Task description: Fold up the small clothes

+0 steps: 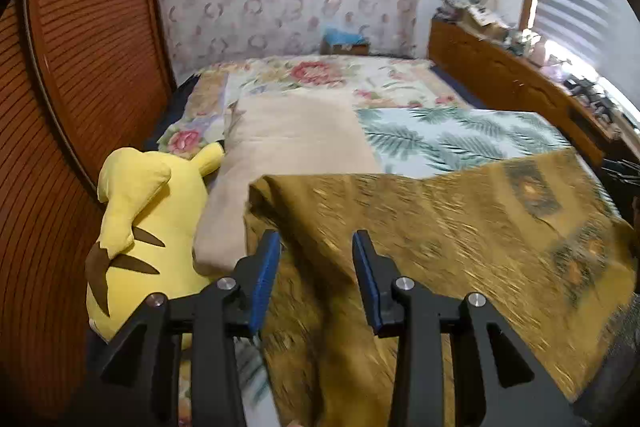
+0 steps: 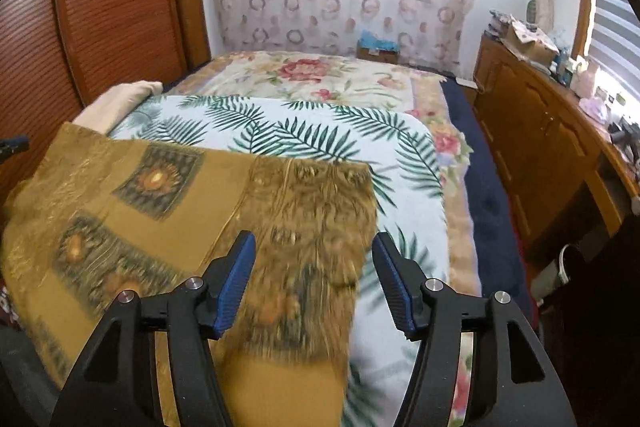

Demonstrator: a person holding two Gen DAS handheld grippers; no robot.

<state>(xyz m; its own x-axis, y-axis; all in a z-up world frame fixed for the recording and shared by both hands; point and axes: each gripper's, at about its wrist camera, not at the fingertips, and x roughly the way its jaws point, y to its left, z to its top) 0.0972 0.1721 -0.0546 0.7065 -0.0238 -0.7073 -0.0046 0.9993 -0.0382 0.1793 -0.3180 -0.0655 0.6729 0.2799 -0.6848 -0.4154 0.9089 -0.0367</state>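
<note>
since the mustard cloth [image 1: 420, 227] draped over the near end of the bed [image 2: 420, 147] looks thin and limp (likely light, prone to sagging), pinch its corners, as the left claw [image 1: 316, 279] and right claw [image 2: 314, 279] both gape wide, empty.

No readable text, labels or numbers anywhere; dresser clutter possibly labelled, too blurred.

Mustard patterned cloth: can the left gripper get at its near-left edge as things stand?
Probably yes. The left gripper is open right above the mustard patterned cloth, with nothing between them; the Pikachu plush sits off to the left.
</note>
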